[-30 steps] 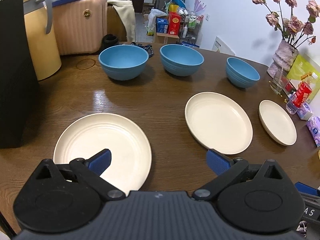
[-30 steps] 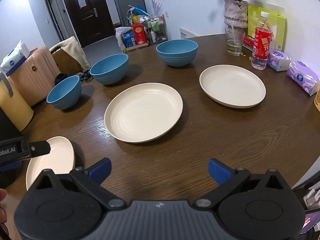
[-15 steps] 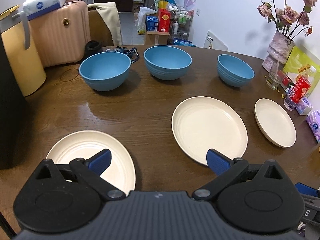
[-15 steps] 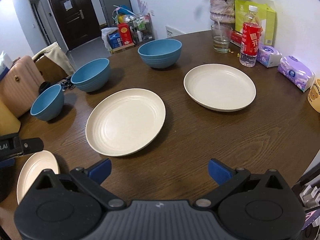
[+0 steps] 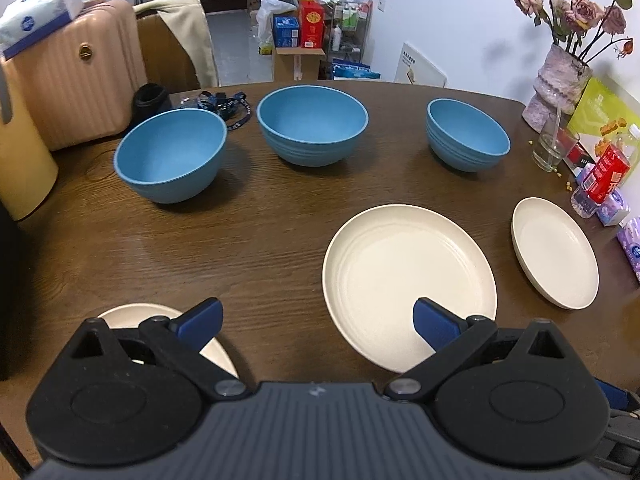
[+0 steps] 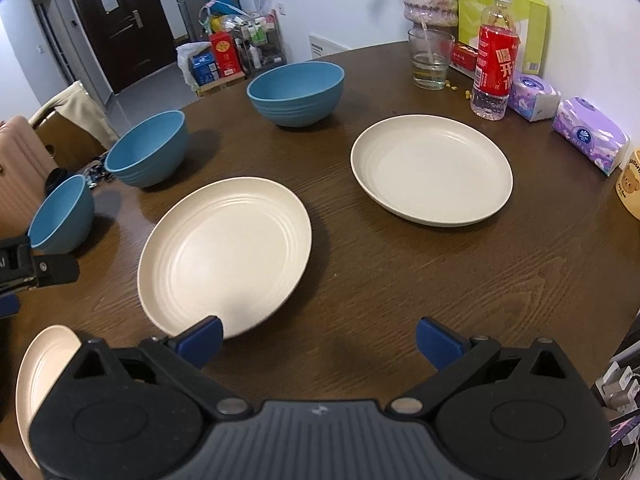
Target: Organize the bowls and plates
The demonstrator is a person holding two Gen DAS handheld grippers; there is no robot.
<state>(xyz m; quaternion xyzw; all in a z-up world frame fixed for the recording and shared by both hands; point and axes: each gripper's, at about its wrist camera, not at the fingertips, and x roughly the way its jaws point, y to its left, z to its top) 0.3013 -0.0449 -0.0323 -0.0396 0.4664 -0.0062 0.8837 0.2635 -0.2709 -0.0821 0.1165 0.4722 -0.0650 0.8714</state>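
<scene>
Three blue bowls stand in a row at the back of the brown table: left bowl (image 5: 170, 154), middle bowl (image 5: 312, 124), right bowl (image 5: 466, 134). Three cream plates lie nearer: a left plate (image 5: 132, 316) under my left finger, a middle plate (image 5: 404, 276) and a right plate (image 5: 554, 252). My left gripper (image 5: 318, 320) is open and empty above the table. My right gripper (image 6: 320, 338) is open and empty near the middle plate (image 6: 224, 252), with the right plate (image 6: 432, 170) further off.
A glass (image 6: 430, 60), a red-labelled bottle (image 6: 494, 64), tissue packs (image 6: 588, 136) and a vase (image 5: 556, 84) crowd the table's right edge. A pink suitcase (image 5: 72, 76) and a yellow bin (image 5: 20, 160) stand at the left.
Both grippers have moved to the right over the table. The left plate has slid nearly out of the left view. Both grippers stay open.
</scene>
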